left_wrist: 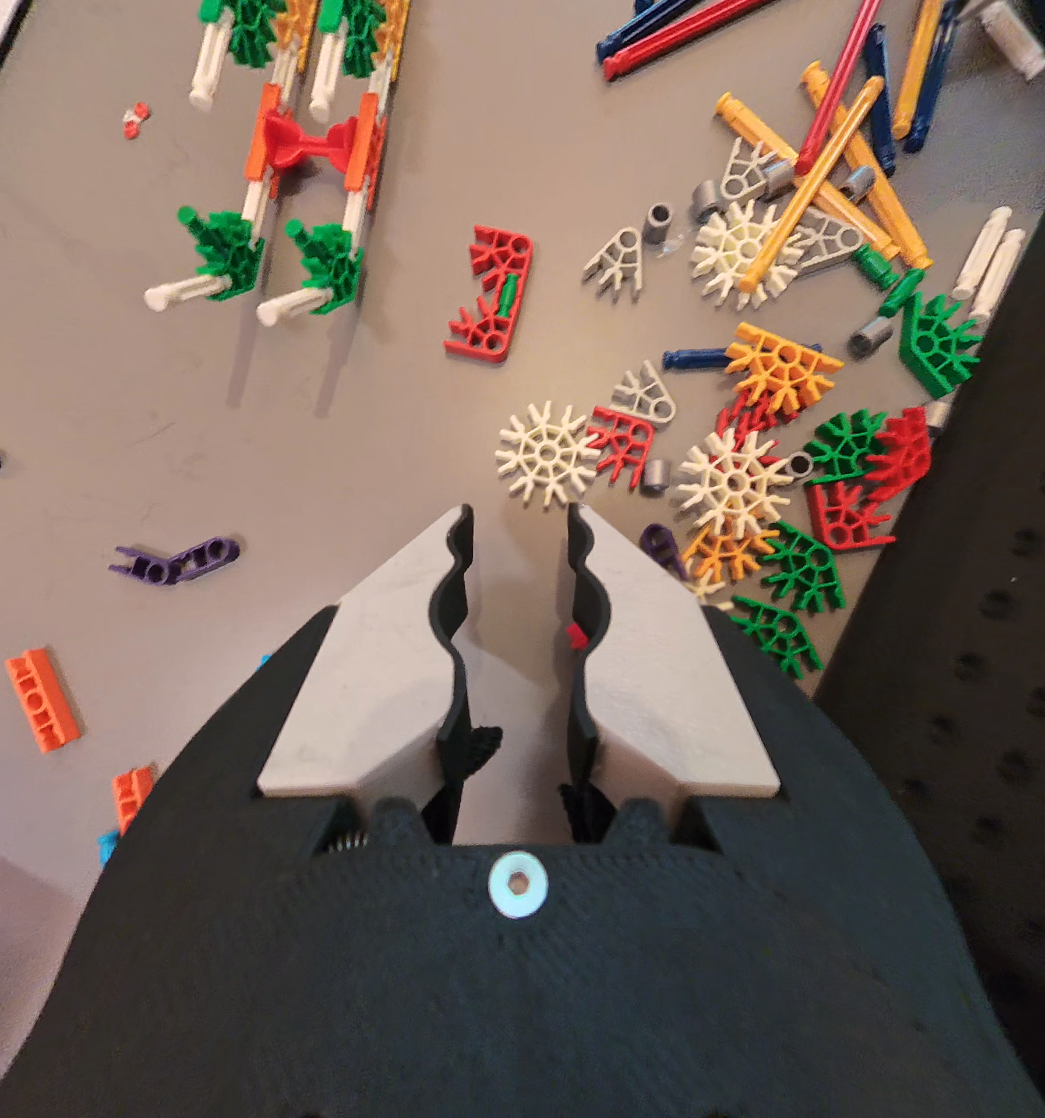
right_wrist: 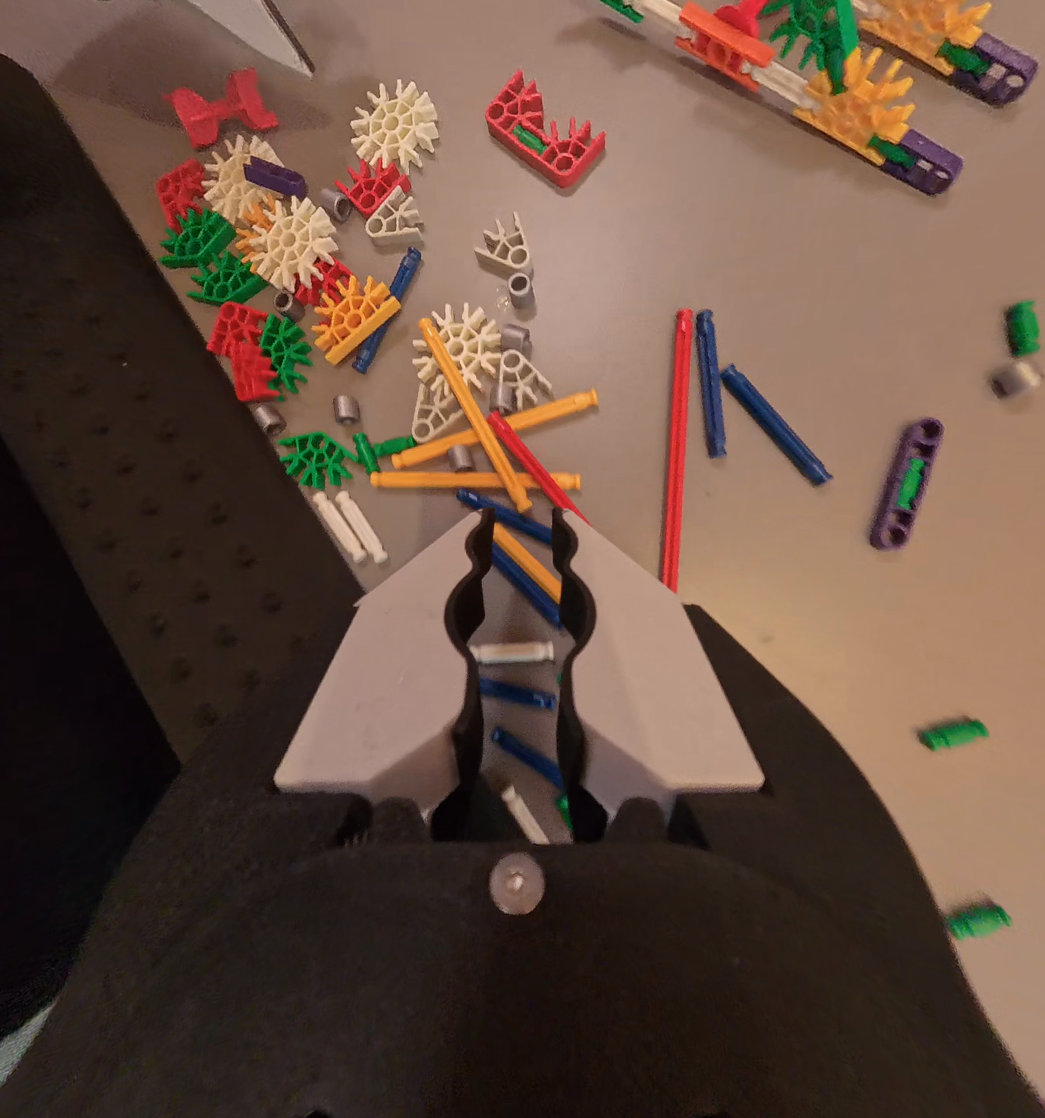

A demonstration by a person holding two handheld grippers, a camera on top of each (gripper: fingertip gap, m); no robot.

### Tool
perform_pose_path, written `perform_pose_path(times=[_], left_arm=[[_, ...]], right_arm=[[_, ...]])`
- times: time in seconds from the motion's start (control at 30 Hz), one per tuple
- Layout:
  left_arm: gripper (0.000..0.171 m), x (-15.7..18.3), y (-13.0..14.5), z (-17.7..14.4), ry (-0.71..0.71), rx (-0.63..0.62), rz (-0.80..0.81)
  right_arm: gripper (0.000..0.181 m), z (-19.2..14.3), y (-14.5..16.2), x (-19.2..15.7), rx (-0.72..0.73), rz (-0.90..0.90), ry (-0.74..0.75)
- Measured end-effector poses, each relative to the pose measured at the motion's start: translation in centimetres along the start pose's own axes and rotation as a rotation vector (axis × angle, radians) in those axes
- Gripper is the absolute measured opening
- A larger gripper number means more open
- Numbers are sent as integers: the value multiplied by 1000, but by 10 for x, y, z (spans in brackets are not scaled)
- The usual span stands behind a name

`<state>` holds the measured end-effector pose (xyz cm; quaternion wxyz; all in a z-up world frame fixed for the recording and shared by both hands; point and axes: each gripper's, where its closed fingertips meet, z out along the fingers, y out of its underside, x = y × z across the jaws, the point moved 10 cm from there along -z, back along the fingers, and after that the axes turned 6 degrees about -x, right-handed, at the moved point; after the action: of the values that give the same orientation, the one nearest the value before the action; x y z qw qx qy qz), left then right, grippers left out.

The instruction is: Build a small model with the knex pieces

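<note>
My left gripper (left_wrist: 520,511) is open and empty above the grey table, just short of a white snowflake connector (left_wrist: 545,454) at the edge of a heap of coloured connectors (left_wrist: 768,484). A red connector pair joined by a short green rod (left_wrist: 493,293) lies ahead. A built frame of white rods, green connectors and orange and red parts (left_wrist: 302,157) lies far left. My right gripper (right_wrist: 523,514) is open and empty, hovering over crossed yellow, red and blue rods (right_wrist: 490,460). Blue, yellow and white rods show on the table between its fingers.
A black perforated board (left_wrist: 992,544) borders the table on the right; in the right wrist view it (right_wrist: 114,454) is on the left. Loose purple (left_wrist: 175,559) and orange pieces (left_wrist: 42,699) lie left. Red and blue rods (right_wrist: 698,423), a purple link (right_wrist: 907,481) and green pieces (right_wrist: 953,733) lie right. The tips of one gripper are about 20 centimetres away from the tips of the other. The purple link (right_wrist: 907,481) lies around 12 centimetres away from my right fingertips.
</note>
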<state>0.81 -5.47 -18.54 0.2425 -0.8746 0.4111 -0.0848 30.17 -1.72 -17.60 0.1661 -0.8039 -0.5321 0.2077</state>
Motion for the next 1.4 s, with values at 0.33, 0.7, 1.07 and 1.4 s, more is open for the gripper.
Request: perform_pose_path(times=[0.33, 0.7, 1.07, 1.4], left_arm=[[28, 12, -21, 20, -7, 12, -12], [30, 2, -55, 49, -73, 20, 67], [13, -5, -68, 62, -15, -29, 132], [13, 12, -65, 39, -105, 162, 262]], right_arm=[[17, 49, -46, -4, 31, -42, 11], [5, 62, -46, -4, 2, -34, 9], [5, 54, -33, -13, 28, 11, 38], [26, 28, -31, -18, 226, 164, -8]])
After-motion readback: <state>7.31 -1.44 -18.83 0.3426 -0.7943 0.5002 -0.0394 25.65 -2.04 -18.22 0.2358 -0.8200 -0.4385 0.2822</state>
